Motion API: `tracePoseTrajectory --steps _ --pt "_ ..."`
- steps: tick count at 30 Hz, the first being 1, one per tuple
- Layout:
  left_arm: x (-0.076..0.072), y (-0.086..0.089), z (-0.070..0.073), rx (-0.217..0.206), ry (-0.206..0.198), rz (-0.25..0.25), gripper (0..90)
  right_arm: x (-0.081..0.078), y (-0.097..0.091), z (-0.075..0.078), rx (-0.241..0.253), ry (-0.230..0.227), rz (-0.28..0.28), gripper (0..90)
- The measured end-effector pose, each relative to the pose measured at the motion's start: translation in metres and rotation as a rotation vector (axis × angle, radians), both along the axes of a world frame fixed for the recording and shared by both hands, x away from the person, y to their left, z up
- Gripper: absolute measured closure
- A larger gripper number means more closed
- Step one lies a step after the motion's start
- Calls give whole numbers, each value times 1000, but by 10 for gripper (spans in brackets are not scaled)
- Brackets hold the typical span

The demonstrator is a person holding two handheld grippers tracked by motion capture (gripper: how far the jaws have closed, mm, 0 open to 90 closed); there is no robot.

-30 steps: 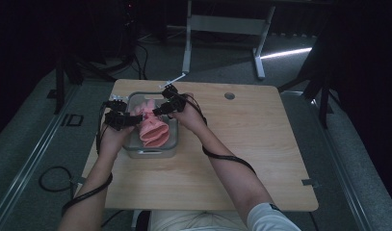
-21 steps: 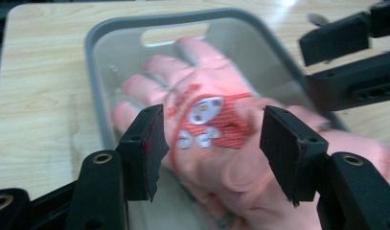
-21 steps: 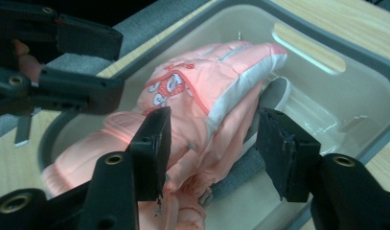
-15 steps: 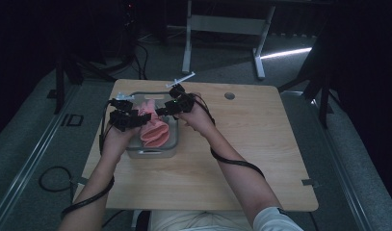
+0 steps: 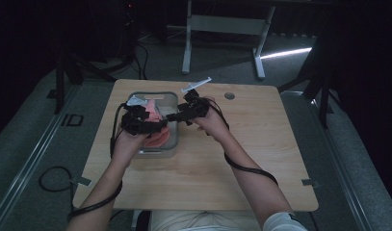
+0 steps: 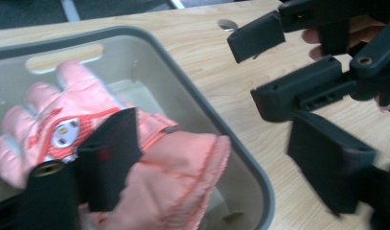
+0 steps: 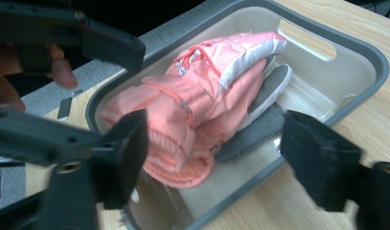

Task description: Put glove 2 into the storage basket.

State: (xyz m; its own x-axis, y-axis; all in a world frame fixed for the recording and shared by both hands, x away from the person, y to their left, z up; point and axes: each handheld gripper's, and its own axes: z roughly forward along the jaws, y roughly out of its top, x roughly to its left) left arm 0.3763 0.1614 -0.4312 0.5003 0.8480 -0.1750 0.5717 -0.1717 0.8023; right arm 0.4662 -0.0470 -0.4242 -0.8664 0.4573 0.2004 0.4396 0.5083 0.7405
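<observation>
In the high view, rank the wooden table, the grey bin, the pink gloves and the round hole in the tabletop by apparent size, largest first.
1. wooden table
2. grey bin
3. pink gloves, partly hidden under the grippers, yet clearly smaller than the bin holding them
4. round hole

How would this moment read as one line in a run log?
left gripper: open, jaws just opened, nothing held | right gripper: open, jaws just opened, nothing held | pink gloves: lying in grey bin | table: wooden

gloves (image 7: 202,96): were salmon pink with grey palms and a small white-and-red badge
tub (image 7: 360,52): was pale grey, darker rim
table (image 5: 261,144): was light wood grain
</observation>
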Motion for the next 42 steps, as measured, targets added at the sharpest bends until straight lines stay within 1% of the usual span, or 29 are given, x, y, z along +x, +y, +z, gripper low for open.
tracePoseTrajectory --steps 1,3,5,7,8,10,12,15,17,18,19,21,23,24,26,28,30,33,36,37,39,41,42 --pt "-1 -2 0 9 -10 7 139 -1 -2 -1 -3 -6 4 220" --pt "-3 -6 0 8 -13 -7 125 -2 -7 -3 5 -8 6 213" --pt "-5 -11 -1 8 -8 -22 60 -3 -11 -5 8 -14 -2 214" --pt "-7 -16 -2 16 -13 -41 23 -5 -16 -7 2 -24 1 194" --pt "-9 -18 -3 14 -18 -47 19 -6 -19 -8 -1 -26 4 184" --pt "-11 -21 -4 8 -23 -55 13 -8 -23 -10 -11 -31 -1 179" --pt "-13 -24 -5 7 -39 -67 13 -11 -28 -11 -23 -45 -4 178" --pt "-17 -29 -7 -11 -49 -97 13 -15 -33 -13 -27 -59 -2 179" --pt "-21 -34 -8 -5 -59 -118 13 -18 -37 -14 -27 -62 -4 179" --pt "-23 -36 -9 -10 -62 -129 13 -19 -40 -16 -31 -65 -1 179" --pt "-25 -38 -9 -12 -65 -135 13 -20 -42 -17 -30 -62 -1 179" --pt "-29 -42 -10 -7 -75 -148 13 -22 -45 -20 -32 -69 5 178" --pt "-31 -45 -11 -10 -94 -183 14 -25 -49 -23 -32 -68 1 179" --pt "-32 -46 -12 -1 -96 -199 14 -26 -51 -24 -32 -66 -2 179" --pt "-33 -48 -13 8 -100 -205 14 -27 -54 -26 -33 -69 -9 179" --pt "-36 -50 -15 -5 -97 -219 14 -29 -58 -29 -28 -68 -10 179" --pt "-40 -53 -18 -15 -94 -232 14 -31 -61 -32 -34 -74 -12 179" --pt "-47 -59 -22 -8 -99 -253 14 -34 -66 -39 -43 -86 -16 179" --pt "-53 -65 -28 -1 -98 -270 13 -37 -71 -46 -36 -86 -17 178" --pt "-55 -67 -30 -6 -98 -277 14 -37 -73 -49 -35 -87 -15 178" --pt "-58 -70 -35 -9 -102 -304 14 -40 -76 -55 -30 -87 -15 176" --pt "-61 -73 -41 -1 -118 -325 14 -43 -79 -61 -33 -91 -5 174" --pt "-62 -75 -44 9 -116 -333 14 -44 -81 -64 -33 -91 -2 174"
